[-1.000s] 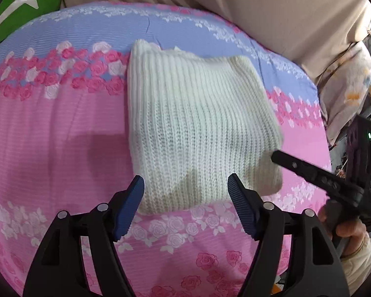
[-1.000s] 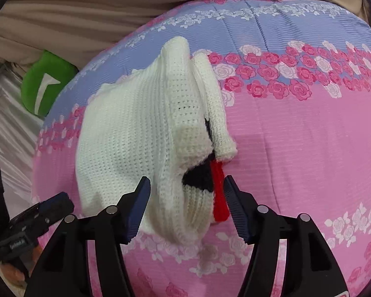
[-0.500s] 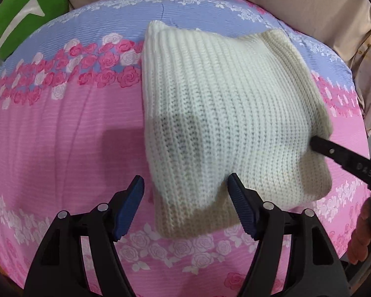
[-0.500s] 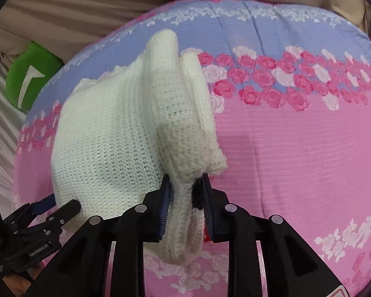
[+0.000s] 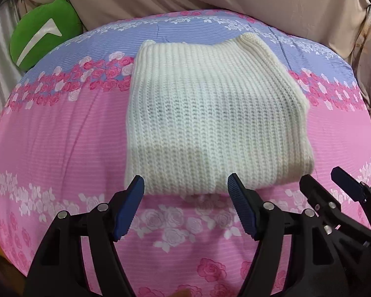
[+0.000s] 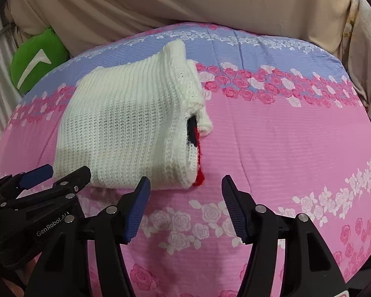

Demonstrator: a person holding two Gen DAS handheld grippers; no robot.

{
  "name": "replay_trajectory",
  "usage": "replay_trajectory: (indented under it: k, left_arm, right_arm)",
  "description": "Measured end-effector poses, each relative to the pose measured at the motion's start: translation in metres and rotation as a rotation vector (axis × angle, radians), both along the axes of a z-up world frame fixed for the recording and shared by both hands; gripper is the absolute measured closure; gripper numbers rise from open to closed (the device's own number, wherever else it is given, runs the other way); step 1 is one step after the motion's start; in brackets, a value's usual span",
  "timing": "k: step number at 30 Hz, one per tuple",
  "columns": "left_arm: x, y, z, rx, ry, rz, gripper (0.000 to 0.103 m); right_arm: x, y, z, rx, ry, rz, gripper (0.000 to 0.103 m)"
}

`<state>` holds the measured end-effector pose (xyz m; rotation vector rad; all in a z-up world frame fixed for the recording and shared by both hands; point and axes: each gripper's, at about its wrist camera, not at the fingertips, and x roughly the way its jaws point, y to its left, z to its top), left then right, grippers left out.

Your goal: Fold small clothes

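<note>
Released since half a second ago: white knit sweater (image 6: pixel 126 133), folded flat on floral bedspread (image 6: pixel 284 136). Right gripper (image 6: pixel 185 208): jaws just reopened, spread, nothing between, pulled back. Left gripper (image 5: pixel 185 205): spread, empty, just short of sweater's near edge.
</note>
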<state>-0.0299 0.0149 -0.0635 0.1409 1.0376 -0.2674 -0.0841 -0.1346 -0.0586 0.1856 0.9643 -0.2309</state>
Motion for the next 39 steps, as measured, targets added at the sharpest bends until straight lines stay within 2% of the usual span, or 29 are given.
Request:
replay_trajectory:
  k: [8, 20, 39]
  left_arm:
    - [-0.013, -0.006, -0.004, 0.050, -0.020, 0.061, 0.035]
    - [-0.020, -0.008, -0.011, 0.112, -0.026, 0.083, 0.035]
    - [-0.020, -0.005, -0.017, 0.117, -0.006, 0.090, 0.035]
  right_arm:
    - [-0.009, -0.004, -0.005, -0.006, -0.005, -0.012, 0.043]
    - [-0.016, 0.002, -0.010, -0.016, 0.002, -0.025, 0.041]
    - [-0.017, 0.003, -0.016, -0.005, 0.019, -0.052, 0.040]
